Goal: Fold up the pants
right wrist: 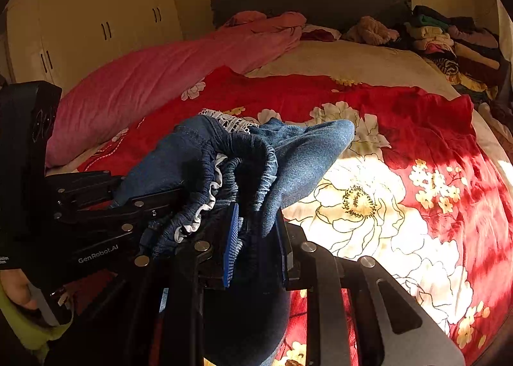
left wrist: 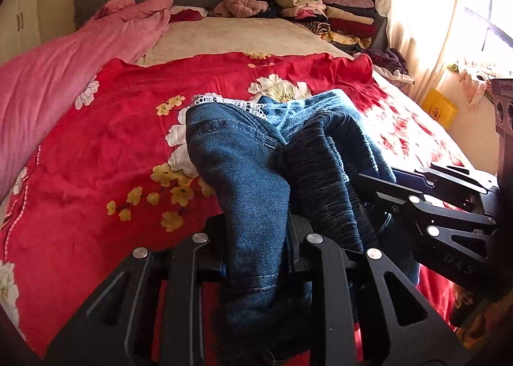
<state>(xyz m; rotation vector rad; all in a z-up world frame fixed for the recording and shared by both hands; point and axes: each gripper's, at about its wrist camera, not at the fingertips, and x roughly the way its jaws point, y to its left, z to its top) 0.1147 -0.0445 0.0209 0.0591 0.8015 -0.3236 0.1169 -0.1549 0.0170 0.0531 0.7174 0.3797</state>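
The blue denim pants (left wrist: 243, 154) with an elastic waistband and white lace trim are bunched and held up over the red floral bedspread (left wrist: 105, 141). My left gripper (left wrist: 256, 257) is shut on a fold of the denim. My right gripper (right wrist: 256, 247) is shut on the gathered waistband of the pants (right wrist: 231, 154), with cloth between its blue pads. Each gripper shows in the other's view: the right one at the right edge (left wrist: 372, 186), the left one at the left (right wrist: 179, 196). The two grips sit close together.
A pink duvet (left wrist: 64, 61) lies along the bed's left side. Stacks of folded clothes (left wrist: 323, 10) sit at the head, right. A curtain and bright window (left wrist: 449, 13) stand to the right, and a cream wardrobe (right wrist: 89, 19) to the left.
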